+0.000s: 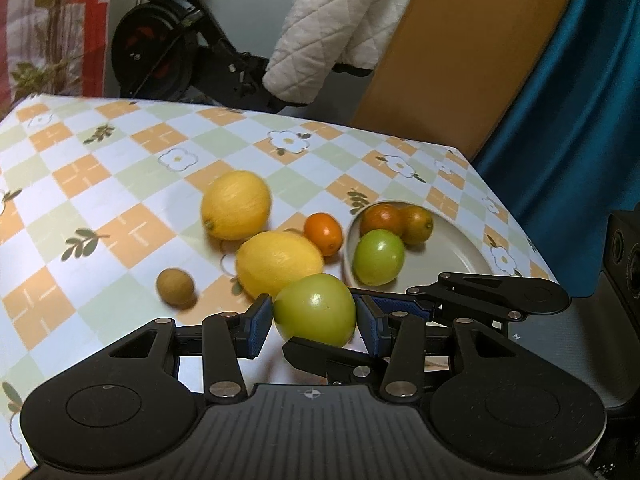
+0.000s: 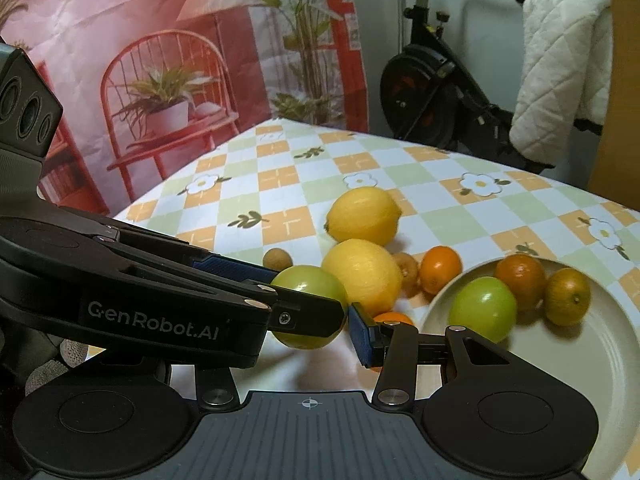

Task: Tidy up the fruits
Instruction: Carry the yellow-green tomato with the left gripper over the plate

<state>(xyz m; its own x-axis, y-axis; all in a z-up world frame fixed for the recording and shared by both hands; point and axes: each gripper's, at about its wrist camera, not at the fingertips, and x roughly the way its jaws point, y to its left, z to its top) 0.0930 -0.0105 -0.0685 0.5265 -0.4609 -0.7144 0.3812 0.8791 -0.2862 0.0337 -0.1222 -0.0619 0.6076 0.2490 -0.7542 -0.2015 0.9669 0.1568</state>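
Observation:
A green fruit (image 1: 314,308) hangs just above the checked cloth, and both grippers grip it. My left gripper (image 1: 314,326) presses its blue pads on the fruit's two sides. My right gripper (image 2: 308,332) crosses it from the right; its right pad (image 2: 360,336) touches the green fruit (image 2: 308,304), and its left finger is hidden behind the left gripper. A grey plate (image 1: 448,256) holds another green fruit (image 1: 378,256) and two brownish-orange ones (image 1: 382,218). Two lemons (image 1: 236,204) (image 1: 278,264), a small orange (image 1: 324,234) and a brown fruit (image 1: 176,286) lie on the cloth.
The table (image 1: 120,184) ends close behind the plate on the right. An exercise bike (image 1: 160,48), a white quilted cloth (image 1: 332,36), a wooden board (image 1: 460,60) and a teal curtain (image 1: 580,100) stand beyond the far edge.

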